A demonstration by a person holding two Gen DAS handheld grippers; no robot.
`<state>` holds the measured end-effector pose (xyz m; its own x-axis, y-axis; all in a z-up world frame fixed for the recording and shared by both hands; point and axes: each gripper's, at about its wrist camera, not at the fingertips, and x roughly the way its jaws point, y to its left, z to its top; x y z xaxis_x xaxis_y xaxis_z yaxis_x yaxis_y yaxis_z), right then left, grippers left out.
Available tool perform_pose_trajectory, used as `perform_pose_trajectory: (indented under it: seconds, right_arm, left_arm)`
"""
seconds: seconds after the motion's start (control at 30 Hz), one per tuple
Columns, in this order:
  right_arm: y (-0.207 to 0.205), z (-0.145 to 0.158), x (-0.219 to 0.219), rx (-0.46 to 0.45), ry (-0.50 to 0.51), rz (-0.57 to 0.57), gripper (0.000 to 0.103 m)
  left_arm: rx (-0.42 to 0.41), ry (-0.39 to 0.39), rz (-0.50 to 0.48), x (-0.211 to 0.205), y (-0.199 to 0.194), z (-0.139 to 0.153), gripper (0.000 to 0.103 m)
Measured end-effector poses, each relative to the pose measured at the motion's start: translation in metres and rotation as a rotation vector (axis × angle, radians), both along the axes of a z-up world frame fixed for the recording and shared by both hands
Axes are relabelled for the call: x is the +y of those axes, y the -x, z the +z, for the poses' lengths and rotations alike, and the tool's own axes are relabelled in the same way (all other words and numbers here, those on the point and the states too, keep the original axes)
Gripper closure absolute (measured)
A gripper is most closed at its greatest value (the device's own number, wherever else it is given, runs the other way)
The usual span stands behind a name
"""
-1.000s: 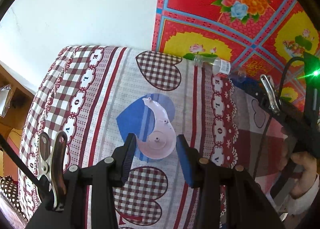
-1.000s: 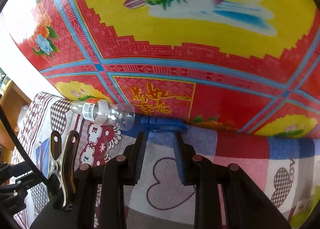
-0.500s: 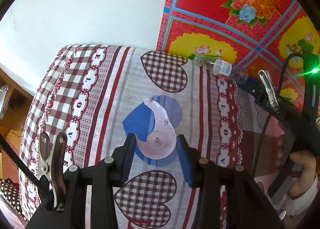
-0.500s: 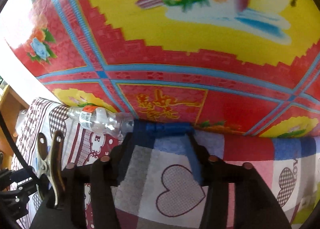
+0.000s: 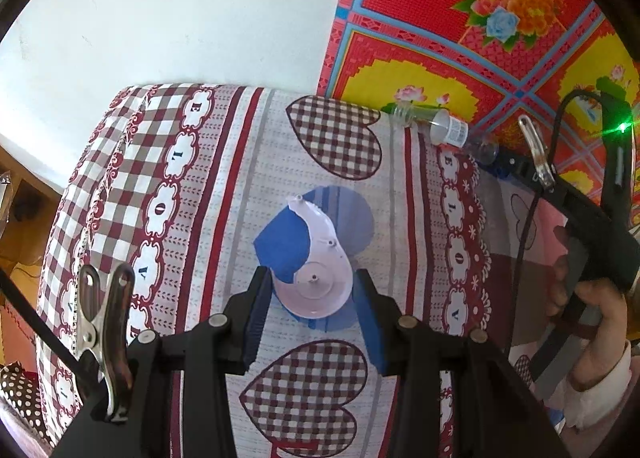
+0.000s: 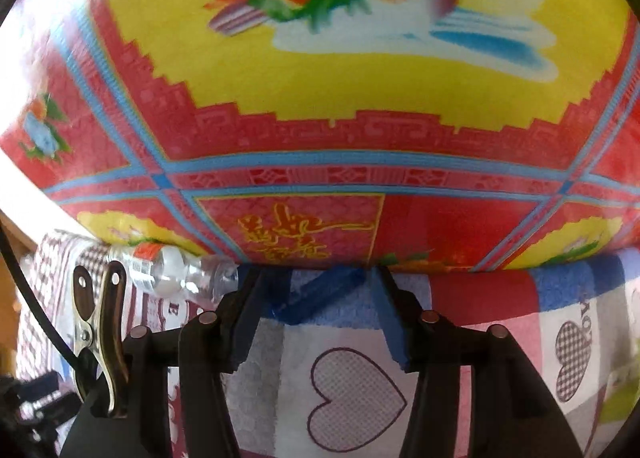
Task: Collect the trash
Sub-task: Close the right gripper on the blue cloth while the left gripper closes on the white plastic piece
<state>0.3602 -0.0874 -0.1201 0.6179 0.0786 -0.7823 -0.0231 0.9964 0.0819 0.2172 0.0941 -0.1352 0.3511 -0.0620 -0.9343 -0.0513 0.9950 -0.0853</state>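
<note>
Left gripper (image 5: 308, 312) fingers parted around a pink plastic piece (image 5: 316, 272) on the bed (image 5: 224, 186); right gripper (image 6: 316, 308) fingers closing around a blue strip (image 6: 320, 290), not yet pressing it.

Surface: a bed (image 5: 224, 194) under a cloth with checked hearts and maroon striped bands.
Middle of the bed: a white plastic piece (image 5: 318, 278) lies flat on a printed blue heart.
Far edge: a clear plastic bottle (image 5: 444, 130) lies on its side against the red-and-yellow floral wall cloth.
Far edge, right part: a blue strip (image 6: 324, 290) on a patchwork blanket (image 6: 352, 390).
</note>
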Motion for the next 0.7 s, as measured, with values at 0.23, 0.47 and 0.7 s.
perform_pose_trajectory:
  seconds: [0.23, 0.47, 0.7]
  right_arm:
    - [0.001, 0.001, -0.002, 0.007, 0.024, 0.002, 0.079]
    - [0.028, -0.001, -0.004, 0.025, 0.024, 0.002, 0.088]
    - [0.078, 0.0, -0.013, 0.039, -0.008, 0.012, 0.088]
  left_arm:
    - [-0.001, 0.014, -0.005, 0.012, -0.006, -0.005, 0.059]
    - [-0.008, 0.018, -0.029, 0.019, -0.01, -0.003, 0.059]
    - [-0.019, 0.013, -0.042, 0.019, 0.0, 0.01, 0.059]
